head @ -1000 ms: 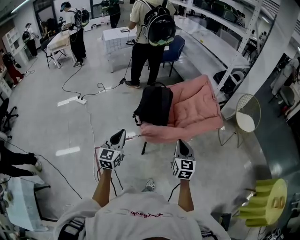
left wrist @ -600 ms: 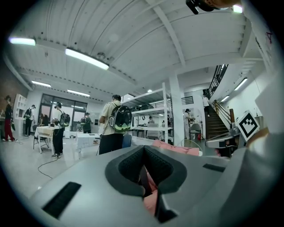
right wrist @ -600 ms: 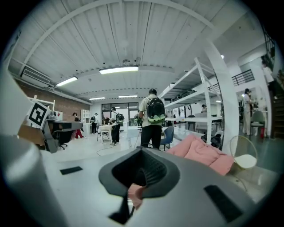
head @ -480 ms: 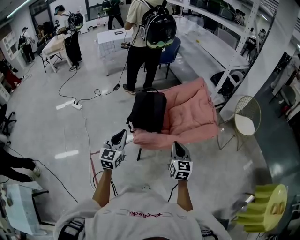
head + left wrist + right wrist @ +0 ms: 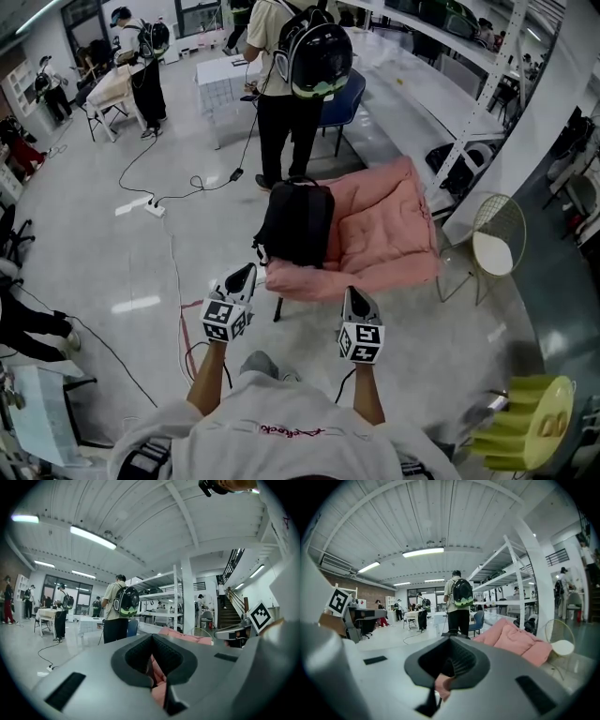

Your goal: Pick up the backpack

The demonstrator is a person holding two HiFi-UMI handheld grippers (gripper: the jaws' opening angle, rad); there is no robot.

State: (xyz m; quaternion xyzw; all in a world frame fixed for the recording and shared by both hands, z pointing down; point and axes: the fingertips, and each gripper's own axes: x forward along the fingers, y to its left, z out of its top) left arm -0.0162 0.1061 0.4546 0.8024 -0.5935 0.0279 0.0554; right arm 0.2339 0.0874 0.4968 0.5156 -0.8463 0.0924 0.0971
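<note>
left hand-held gripper [image 5: 246, 271] faces the backpack [image 5: 298, 223] standing upright on the chair [image 5: 394, 220].

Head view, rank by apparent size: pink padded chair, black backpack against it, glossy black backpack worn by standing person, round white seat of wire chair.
1. Pink padded chair
2. Black backpack and worn glossy black backpack: look alike, unranked; the worn one is farther off.
3. Round white seat

I've closed in on the chair [image 5: 386, 230]: the backpack [image 5: 298, 223] now sits nearer, at one o'clock from my left gripper [image 5: 245, 271] and eleven o'clock from my right gripper [image 5: 354, 293].
</note>
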